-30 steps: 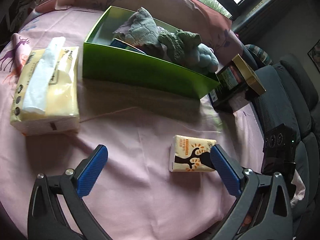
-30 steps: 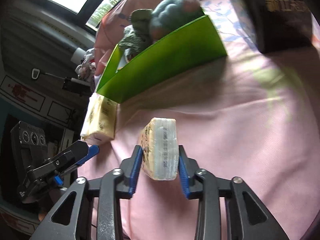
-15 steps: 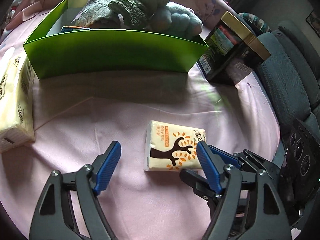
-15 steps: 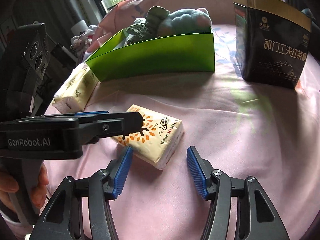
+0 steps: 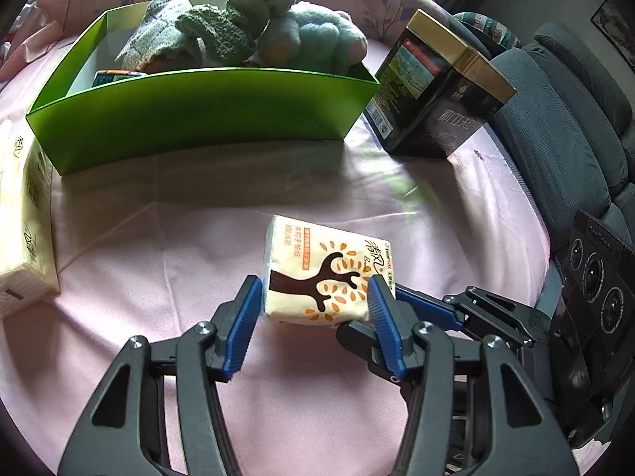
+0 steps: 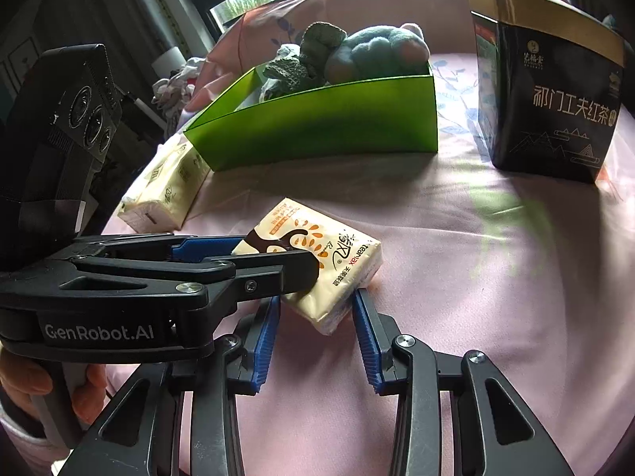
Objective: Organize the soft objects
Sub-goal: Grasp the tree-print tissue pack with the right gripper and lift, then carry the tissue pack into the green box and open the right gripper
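The small tissue pack (image 5: pixel 321 273) lies flat on the pink tablecloth (image 5: pixel 158 269), near the middle of the table, and it has changed hands. A second ago the right gripper (image 6: pixel 315 329) pinched it on edge; half a second ago that gripper had let it drop flat and spread its jaws. Now the left gripper (image 5: pixel 315 309) has closed in from wide open and its blue pads (image 5: pixel 246 313) press the pack's two sides at the near end. In the right wrist view the left gripper's fingers reach in from the left across the top of the pack, while the right gripper's own jaws stand spread, one on each side of the pack's near corner, apparently not gripping it.

So the handover looks done: the left gripper has the pack, and the right one seems free to pull back. The green box (image 5: pixel 206 107) stands at the far side, already holding a knitted cloth (image 5: pixel 222 27) and a blue plush toy (image 5: pixel 321 39), with room showing at its left end. A large tissue pack (image 5: pixel 24 230) sits on the table at the left, and a dark tea box (image 5: pixel 440 91) at the far right. The likely next step is lifting the small pack into the green box
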